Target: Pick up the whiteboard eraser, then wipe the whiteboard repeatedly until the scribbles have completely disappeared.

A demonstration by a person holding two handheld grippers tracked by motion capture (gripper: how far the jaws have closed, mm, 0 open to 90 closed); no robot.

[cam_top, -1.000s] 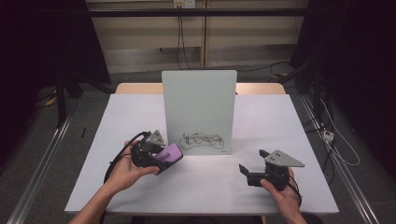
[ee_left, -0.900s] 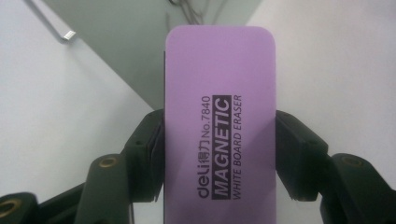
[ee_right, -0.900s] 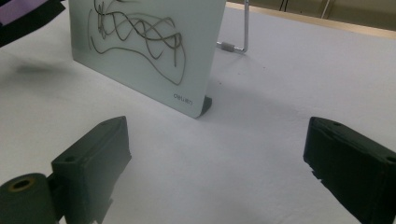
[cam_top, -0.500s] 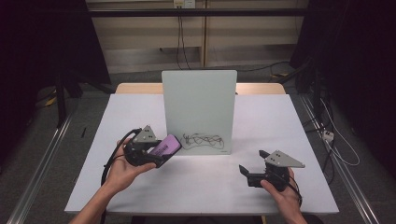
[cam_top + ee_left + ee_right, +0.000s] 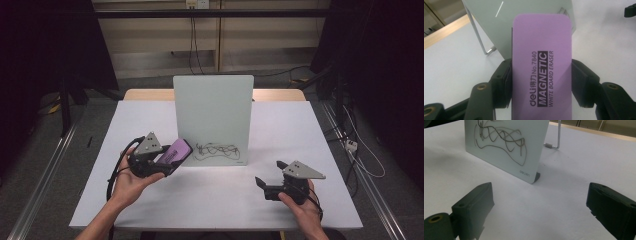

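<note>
Left gripper [image 5: 167, 159] clamped on eraser [image 5: 541, 62], frame centre-left. Right gripper [image 5: 272, 186] released, idle lower right. Your risk: board [image 5: 212, 117] freestanding, unbraced; hard wipe tips or slides it.

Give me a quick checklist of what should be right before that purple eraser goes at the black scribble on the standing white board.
1. Grip: the left gripper has both jaws closed on the sides of the purple rectangular magnetic eraser. Ok.
2. Eraser at the board: it sits at the lower left edge of the upright white glass board, left of the black marker scribble. Contact with the board: cannot tell.
3. Board standing: upright on its metal rear stand. Ok.
4. Wiping face: the printed side faces the left gripper view; the opposite side is hidden. Cannot tell.
5. Right gripper: open, holding nothing, apart from the board, not bracing it. Ok if bracing is unnecessary.
</note>
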